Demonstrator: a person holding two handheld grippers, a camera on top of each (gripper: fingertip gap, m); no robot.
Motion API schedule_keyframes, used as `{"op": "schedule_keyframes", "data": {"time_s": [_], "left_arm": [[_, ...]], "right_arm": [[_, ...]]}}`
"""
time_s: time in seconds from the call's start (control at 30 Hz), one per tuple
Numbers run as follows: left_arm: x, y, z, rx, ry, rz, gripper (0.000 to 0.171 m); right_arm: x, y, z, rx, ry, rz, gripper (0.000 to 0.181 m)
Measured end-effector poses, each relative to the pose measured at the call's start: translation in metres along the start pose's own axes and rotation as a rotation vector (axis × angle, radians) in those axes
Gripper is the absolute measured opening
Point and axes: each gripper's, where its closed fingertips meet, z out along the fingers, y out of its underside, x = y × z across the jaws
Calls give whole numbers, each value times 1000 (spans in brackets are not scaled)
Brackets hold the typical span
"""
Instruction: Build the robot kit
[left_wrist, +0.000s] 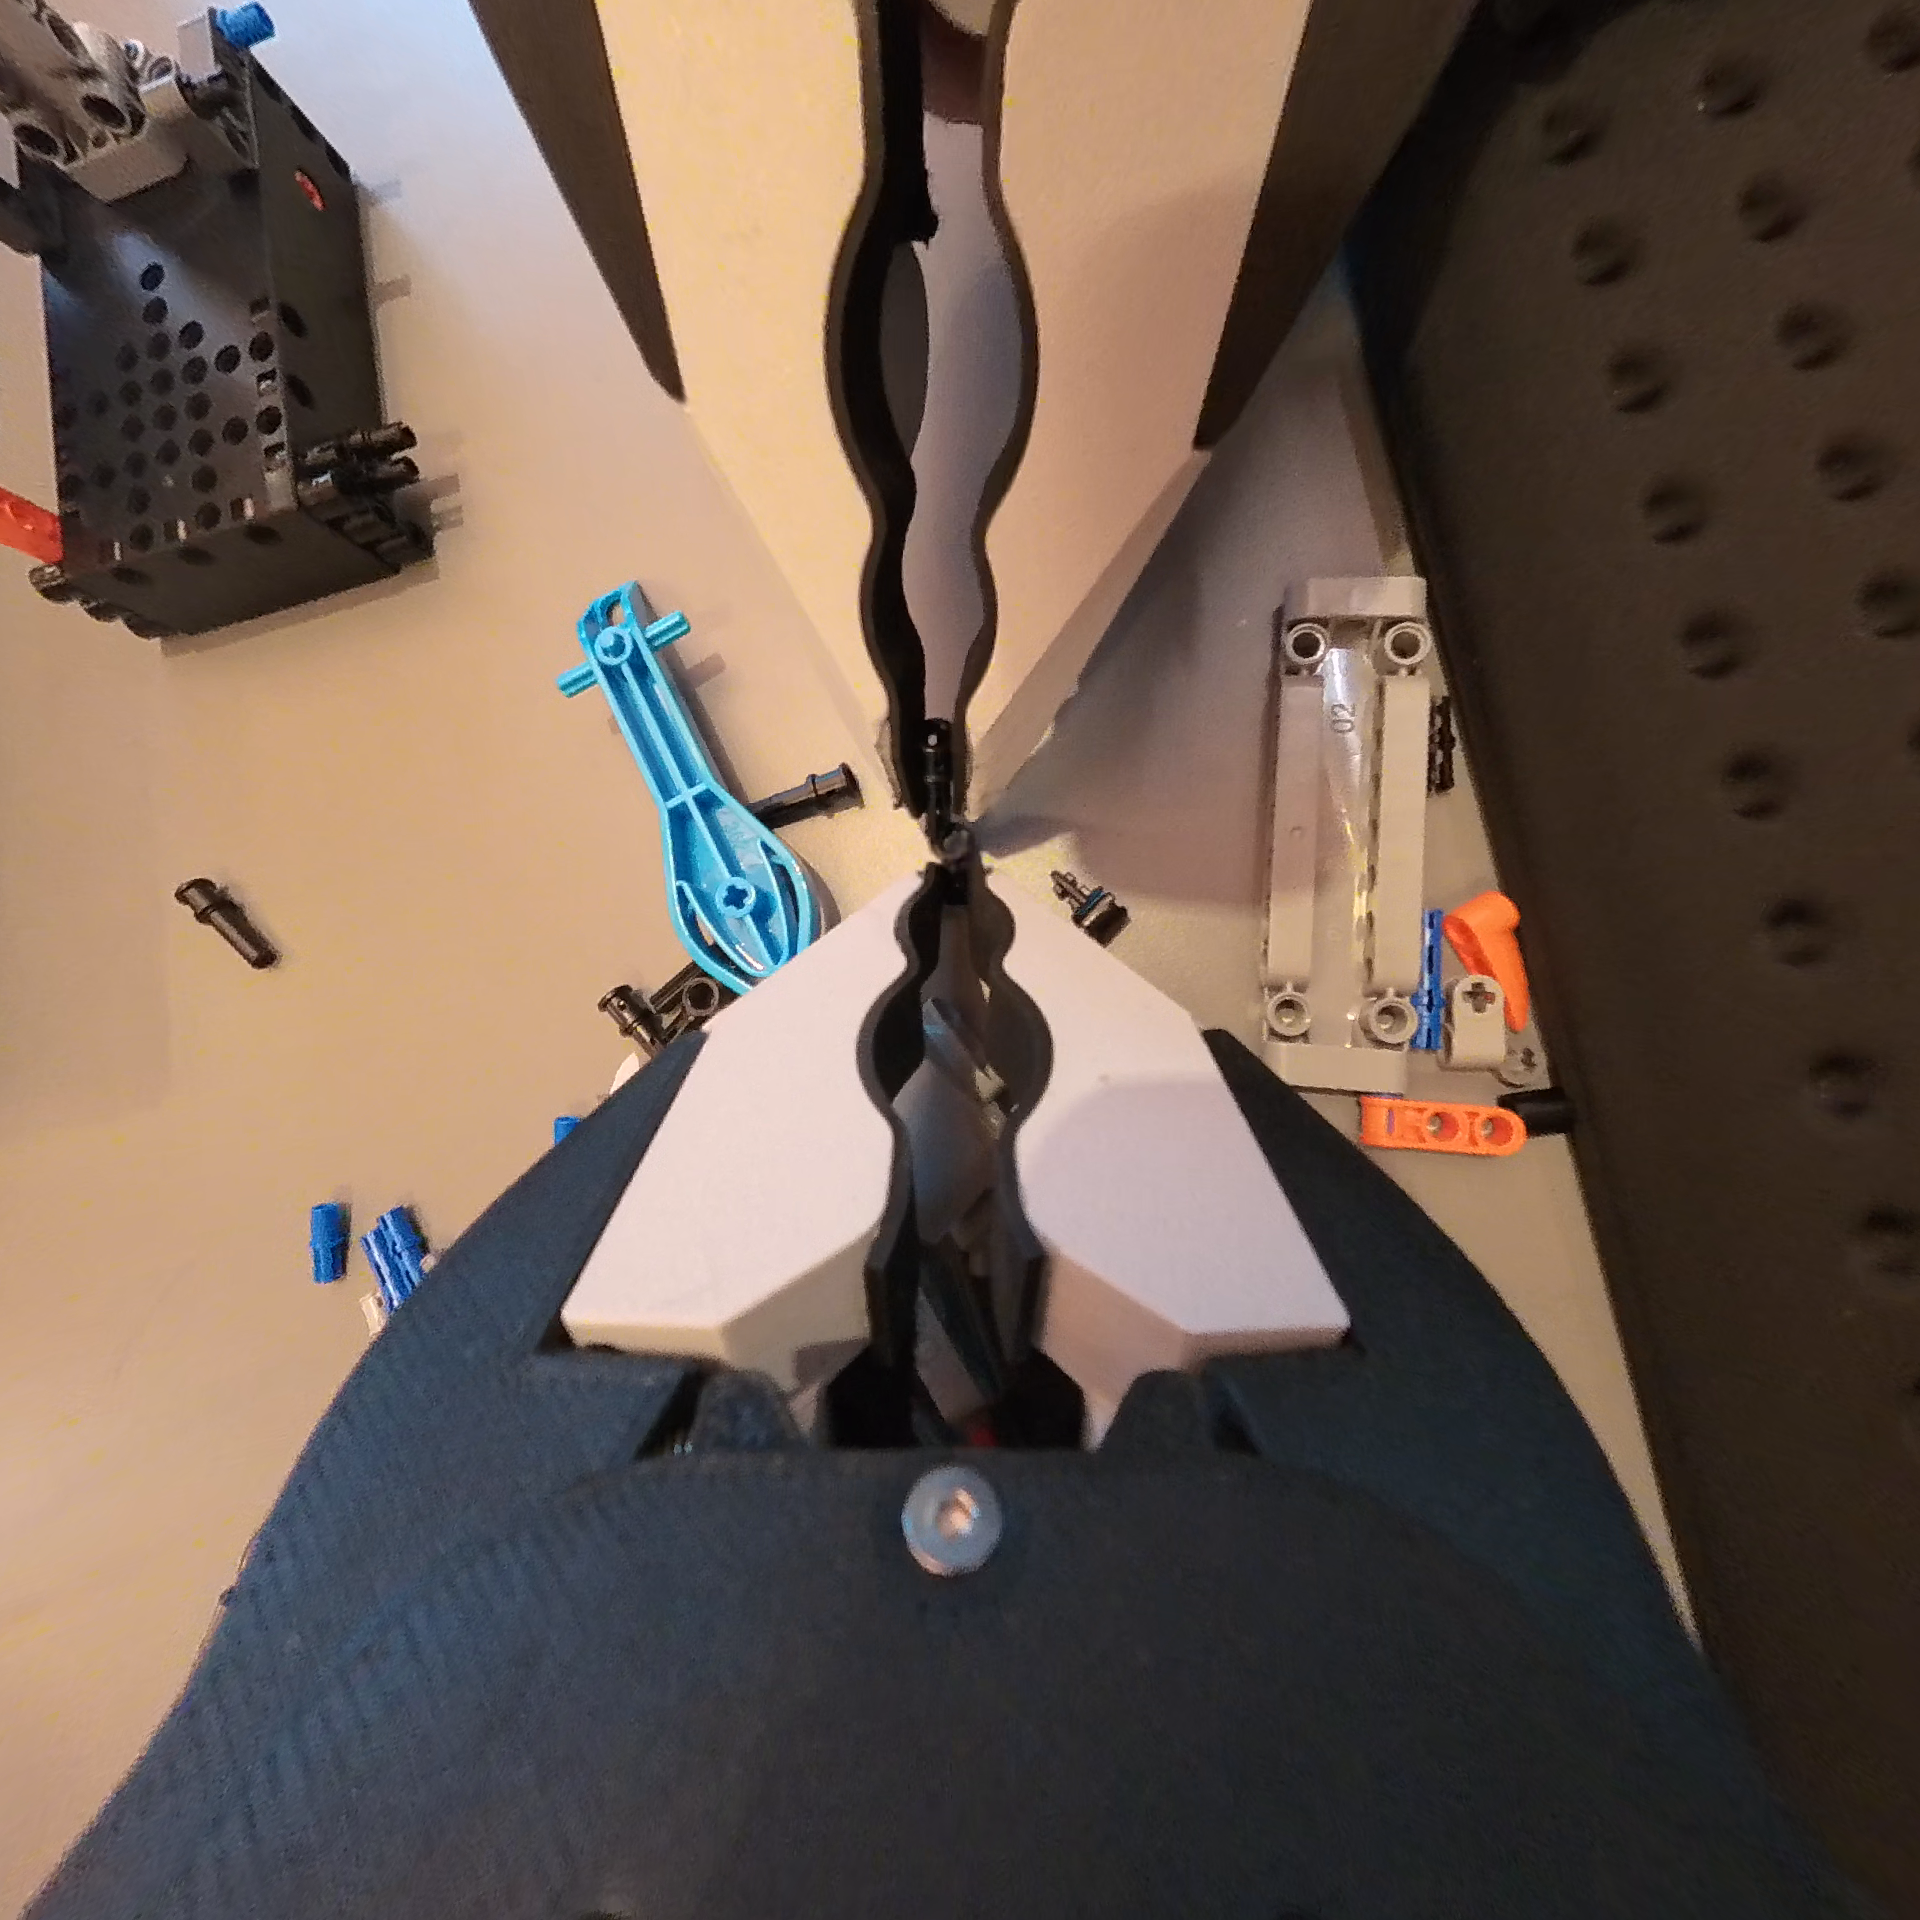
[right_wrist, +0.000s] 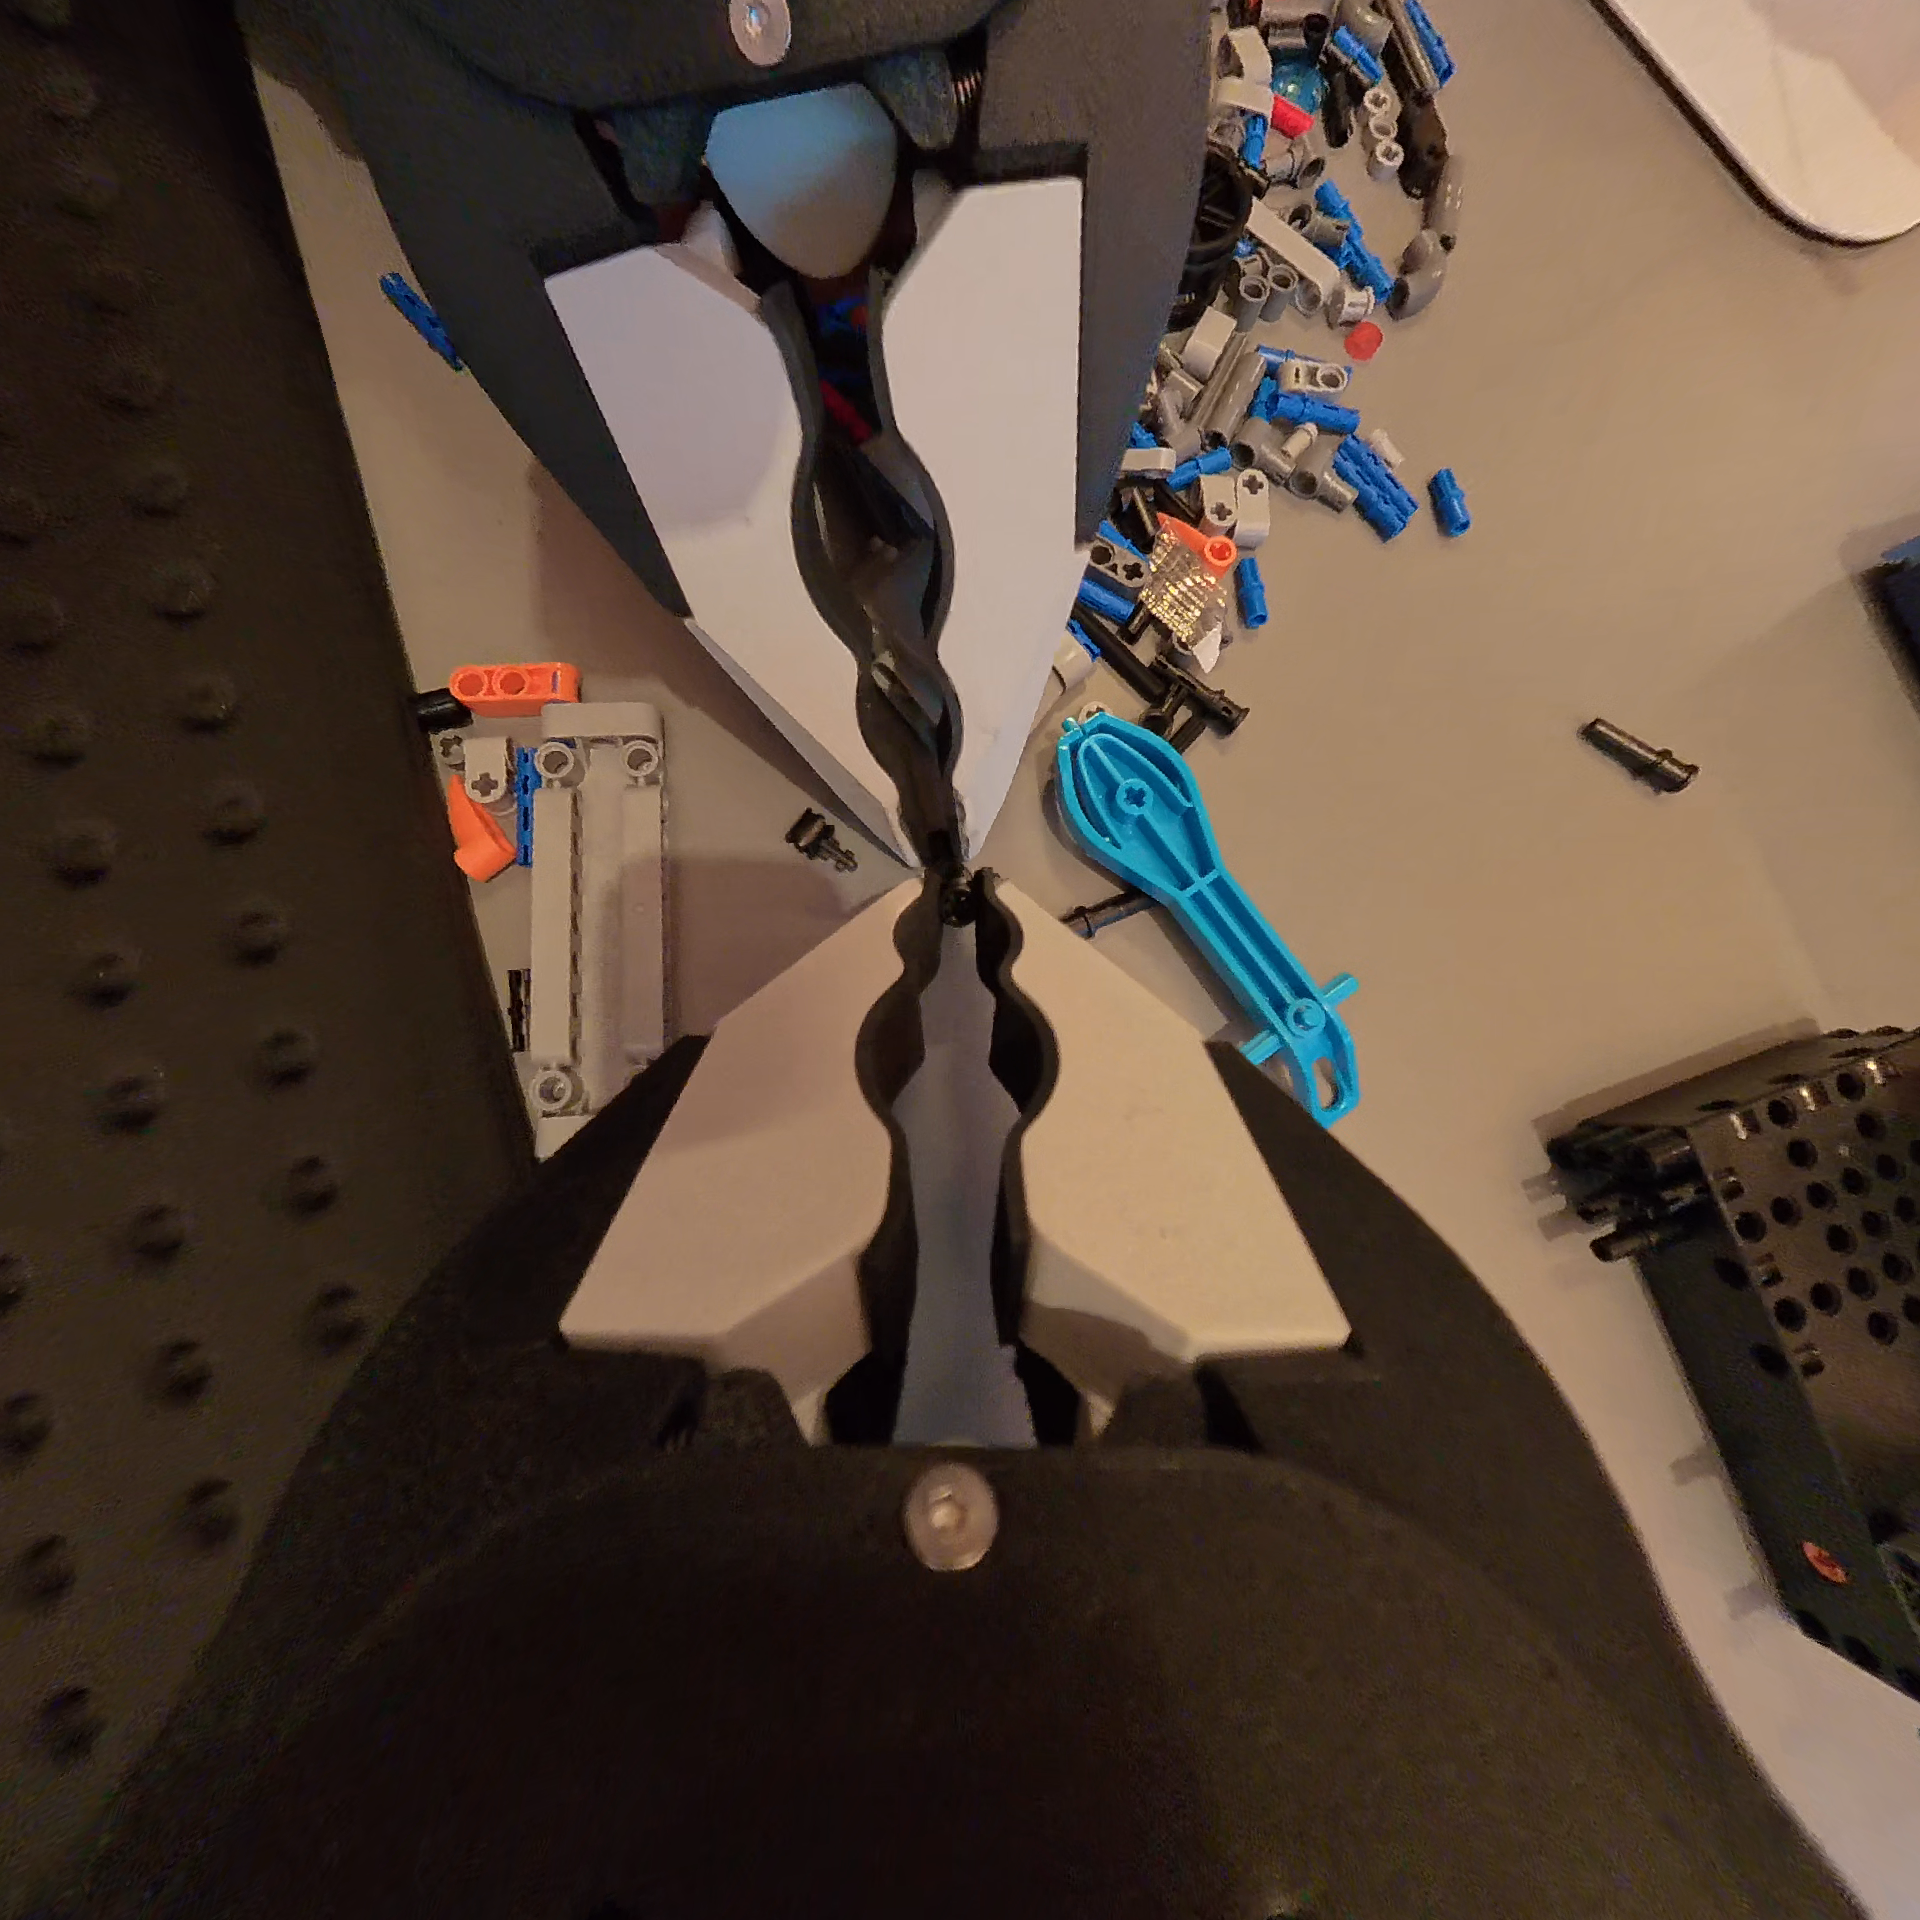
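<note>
The left gripper (left_wrist: 951, 868), nearest the lens in its own view, has its jaws together, pinched on the lower end of a small black connector pin (left_wrist: 940, 774). Tip to tip with it comes the right gripper (right_wrist: 961, 899), its jaws likewise pressed together on black pin pieces; whether the two hold one joined piece or two separate pins cannot be told. The pin hangs above the pale tabletop (left_wrist: 312, 831), between the two sets of tips.

Taking the left wrist view from left to right: a black perforated block assembly (left_wrist: 208, 416) stands at the far left, a loose black pin (left_wrist: 227, 923) lies below it, and small blue pins (left_wrist: 364, 1242) sit near the gripper's flank. A turquoise paddle-shaped part (left_wrist: 686, 821) lies just left of the tips, touching a thin black axle. Right of the tips rests a grey frame piece (left_wrist: 1340, 831), with an orange curved part (left_wrist: 1491, 945) and an orange beam (left_wrist: 1439, 1127) beside its lower end. A dark studded mat (left_wrist: 1714, 727) borders the right edge.

In the right wrist view, a heap of grey and blue parts (right_wrist: 1299, 312) lies behind the left gripper.
</note>
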Motion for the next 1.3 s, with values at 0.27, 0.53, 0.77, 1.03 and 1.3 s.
{"op": "schedule_keyframes", "data": {"time_s": [0.27, 0.53, 0.77, 1.03, 1.3], "left_arm": [[-1, -1, 0, 2, -12, 14, 1], [2, -3, 2, 7, -6, 33, 1], [2, -3, 1, -6, -15, 49, 1], [0, -3, 2, 0, -25, 54, 0], [-3, -9, 1, 44, -31, 59, 0]], "right_arm": [[0, 2, 1, -30, 8, -28, 3], [-2, 1, 1, -27, -7, -42, 4], [-2, 3, 0, -33, -16, -39, 4], [-2, 6, 0, -84, -5, -70, 3], [-1, 8, -2, -139, -45, -131, 3]]}}
